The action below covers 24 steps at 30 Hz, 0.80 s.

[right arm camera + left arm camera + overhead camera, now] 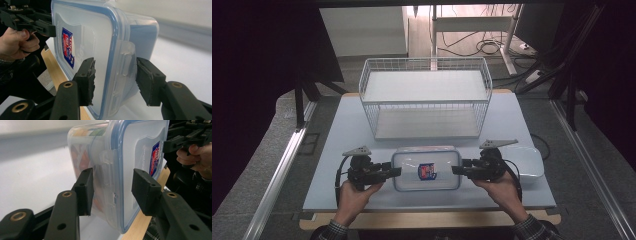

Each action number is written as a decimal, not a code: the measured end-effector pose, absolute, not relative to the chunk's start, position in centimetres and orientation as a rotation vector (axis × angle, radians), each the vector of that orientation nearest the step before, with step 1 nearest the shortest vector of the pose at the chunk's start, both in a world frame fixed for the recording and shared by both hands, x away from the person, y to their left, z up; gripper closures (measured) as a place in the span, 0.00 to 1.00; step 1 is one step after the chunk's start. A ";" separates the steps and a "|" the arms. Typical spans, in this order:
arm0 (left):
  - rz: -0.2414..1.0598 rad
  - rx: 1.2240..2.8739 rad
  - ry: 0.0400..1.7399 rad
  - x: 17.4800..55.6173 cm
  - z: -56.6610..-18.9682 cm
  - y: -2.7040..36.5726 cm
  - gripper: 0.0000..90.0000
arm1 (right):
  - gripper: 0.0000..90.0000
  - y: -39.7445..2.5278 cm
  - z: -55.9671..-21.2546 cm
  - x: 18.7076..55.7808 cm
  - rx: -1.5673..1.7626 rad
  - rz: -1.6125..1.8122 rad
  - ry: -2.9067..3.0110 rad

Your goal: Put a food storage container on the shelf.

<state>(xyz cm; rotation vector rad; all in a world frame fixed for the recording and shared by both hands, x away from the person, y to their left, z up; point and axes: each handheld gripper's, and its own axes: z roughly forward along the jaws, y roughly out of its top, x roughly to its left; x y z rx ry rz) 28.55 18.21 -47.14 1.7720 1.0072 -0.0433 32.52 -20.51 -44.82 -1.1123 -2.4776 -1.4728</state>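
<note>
A clear plastic container (426, 170) with a blue-rimmed lid and a red and blue label lies flat near the table's front edge. My left gripper (396, 171) is at its left end, my right gripper (457, 170) at its right end. In the left gripper view the container (135, 152) holds orange food, and my left gripper (112, 192) stands open with its jaws either side of the end latch flap (107, 170). In the right gripper view my right gripper (115, 80) is likewise open astride the other latch flap (123, 65) of the container (95, 37). Neither pair of jaws is closed on its flap.
A white wire basket (427, 95) with two levels stands behind the container at mid-table. A pale, flat tray-like piece (532, 162) lies just right of my right gripper. The table's wooden front edge (427, 220) runs close under both hands.
</note>
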 end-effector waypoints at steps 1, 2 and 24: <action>-0.032 1.772 1.002 28.6 -46.8 18.2 0.59 | 0.57 -20.5 -44.6 32.6 -1.107 -1.483 -2.483; -0.023 1.772 1.000 28.7 -46.4 18.3 0.59 | 0.57 -20.4 -44.3 32.7 -1.103 -1.493 -2.483; 0.105 1.751 0.941 31.5 -39.4 18.5 0.59 | 0.57 -20.1 -37.6 35.9 -1.033 -1.655 -2.526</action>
